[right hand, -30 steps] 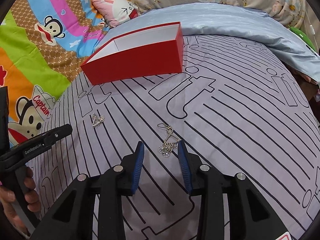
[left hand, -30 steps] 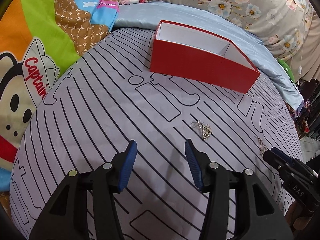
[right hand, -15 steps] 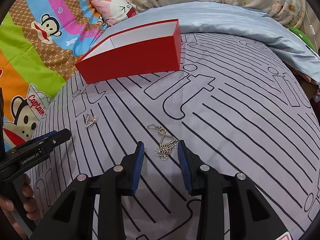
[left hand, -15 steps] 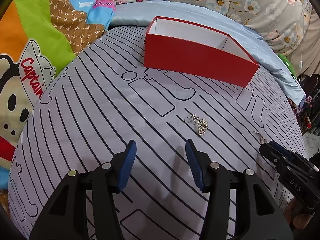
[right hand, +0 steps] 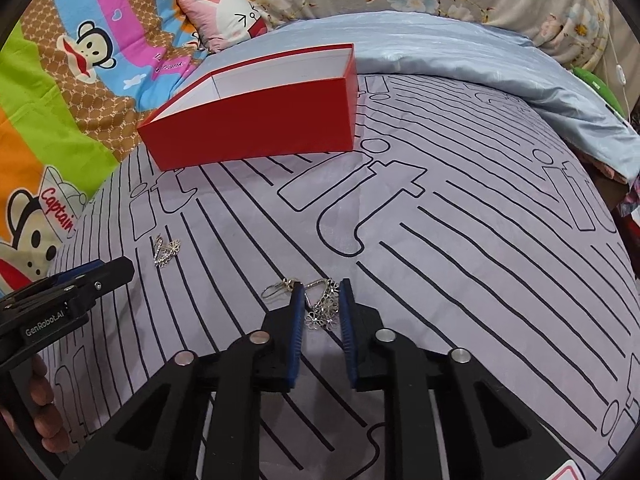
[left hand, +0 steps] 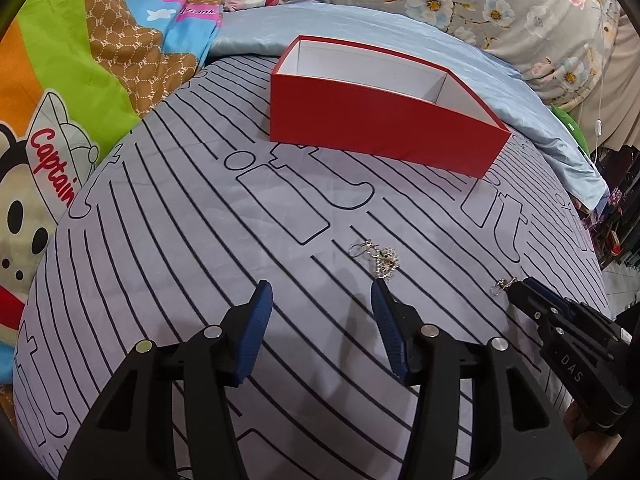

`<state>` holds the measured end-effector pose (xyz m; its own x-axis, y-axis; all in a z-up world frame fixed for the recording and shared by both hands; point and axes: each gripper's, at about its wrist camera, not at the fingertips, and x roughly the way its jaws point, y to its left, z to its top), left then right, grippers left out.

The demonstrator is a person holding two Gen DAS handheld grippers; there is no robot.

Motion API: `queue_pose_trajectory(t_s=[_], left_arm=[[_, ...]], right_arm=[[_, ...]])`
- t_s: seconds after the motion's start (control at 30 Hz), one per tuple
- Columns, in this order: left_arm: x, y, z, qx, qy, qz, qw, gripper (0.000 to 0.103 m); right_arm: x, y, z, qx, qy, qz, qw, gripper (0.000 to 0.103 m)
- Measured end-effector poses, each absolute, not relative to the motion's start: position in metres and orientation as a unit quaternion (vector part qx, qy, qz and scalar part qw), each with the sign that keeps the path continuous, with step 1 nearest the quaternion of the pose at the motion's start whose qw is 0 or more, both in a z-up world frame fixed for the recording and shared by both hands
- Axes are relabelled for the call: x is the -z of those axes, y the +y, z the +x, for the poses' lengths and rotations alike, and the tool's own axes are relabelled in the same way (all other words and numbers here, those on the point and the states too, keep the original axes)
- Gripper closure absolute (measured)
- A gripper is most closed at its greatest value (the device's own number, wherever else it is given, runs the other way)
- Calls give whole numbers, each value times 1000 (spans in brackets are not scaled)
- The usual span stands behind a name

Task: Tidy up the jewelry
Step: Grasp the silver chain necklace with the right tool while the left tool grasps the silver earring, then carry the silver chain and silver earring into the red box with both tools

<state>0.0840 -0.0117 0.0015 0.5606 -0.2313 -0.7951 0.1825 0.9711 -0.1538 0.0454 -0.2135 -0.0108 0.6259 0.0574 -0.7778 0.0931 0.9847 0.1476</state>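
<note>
A red box (left hand: pixel 384 136) with a white inside stands open on the striped grey sheet; it also shows in the right wrist view (right hand: pixel 256 124). One silver earring (left hand: pixel 380 260) lies just beyond my open left gripper (left hand: pixel 322 292), near its right finger. A second silver earring (right hand: pixel 320 304) lies between the fingers of my right gripper (right hand: pixel 320 292), which is open and narrowed around it. The first earring (right hand: pixel 166 250) also shows in the right wrist view, in front of the left gripper's tip (right hand: pixel 100 276).
A cartoon monkey blanket (left hand: pixel 60 120) lies to the left. A pale blue quilt (right hand: pixel 460 64) and floral bedding (left hand: pixel 500 4) lie behind the box. A pink pillow (right hand: pixel 228 20) sits at the back. The bed edge drops off at the right (left hand: pixel 600 240).
My right gripper moved forward over its earring and its fingers narrowed around it. My left gripper moved forward toward the other earring and stayed open.
</note>
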Motion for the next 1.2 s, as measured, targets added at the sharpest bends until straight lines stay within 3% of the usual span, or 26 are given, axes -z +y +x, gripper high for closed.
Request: queue_pose_trajectory(t_s=[0.1, 0.43, 0.63, 0.7, 0.8, 0.83, 1.2], left_arm=[[-4, -18, 85, 123, 452, -21, 883, 54], [0, -38, 98, 128, 453, -15, 882, 55], [7, -47, 101, 131, 452, -7, 882, 72], [8, -47, 103, 130, 451, -8, 883, 84], [7, -48, 104, 134, 452, -8, 882, 87], [8, -49, 104, 136, 452, -6, 881, 95], [-3, -43, 101, 149, 449, -15, 881, 97]], right_arm=[[10, -214, 46, 8, 434, 90, 896, 94], [8, -217, 45, -4, 436, 114, 893, 97], [8, -219, 44, -8, 435, 123, 892, 97], [8, -220, 44, -9, 435, 126, 891, 97], [8, -220, 45, -11, 435, 129, 891, 97], [8, -220, 45, -11, 435, 129, 891, 97], [-5, -217, 44, -18, 425, 124, 897, 100]])
